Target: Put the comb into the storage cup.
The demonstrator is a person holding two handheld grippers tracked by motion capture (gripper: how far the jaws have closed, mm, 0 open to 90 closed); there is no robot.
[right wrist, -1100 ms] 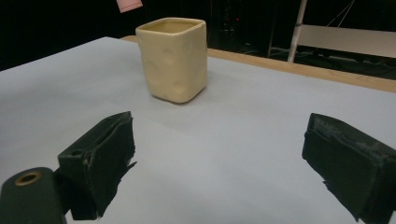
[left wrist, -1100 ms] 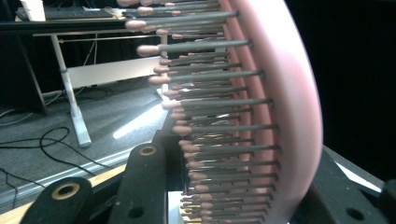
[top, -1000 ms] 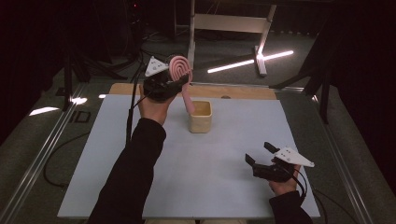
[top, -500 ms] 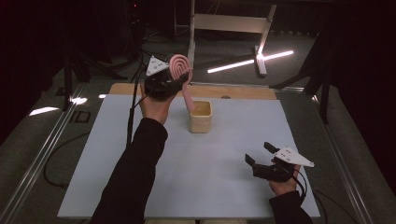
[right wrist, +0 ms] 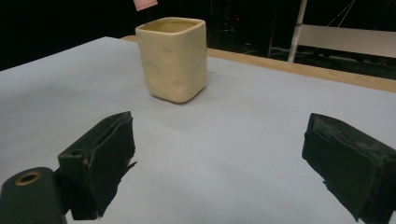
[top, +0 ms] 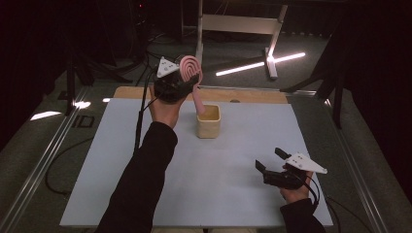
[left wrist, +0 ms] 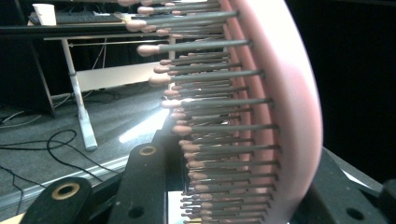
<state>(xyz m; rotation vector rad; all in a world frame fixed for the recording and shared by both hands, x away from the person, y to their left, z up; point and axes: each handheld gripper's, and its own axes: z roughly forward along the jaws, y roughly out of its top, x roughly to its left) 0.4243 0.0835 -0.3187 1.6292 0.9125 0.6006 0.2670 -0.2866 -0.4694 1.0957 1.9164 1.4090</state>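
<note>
Above the pale yellow square ceramic cup [top: 209, 121] on the counter [top: 111, 160], left hand-held gripper [top: 180, 83] clenched the pink bristled hairbrush [top: 190, 72], handle down. Best move was a plumb handle, centred over the mouth, lowered slowly. Right hand-held gripper [top: 272, 165] sat released, well apart.

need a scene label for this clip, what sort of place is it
Probably a dim lab or studio set up for recording: a pale blue-grey table top, a lit tube light on the grey carpet floor, and loose black cables.
</note>
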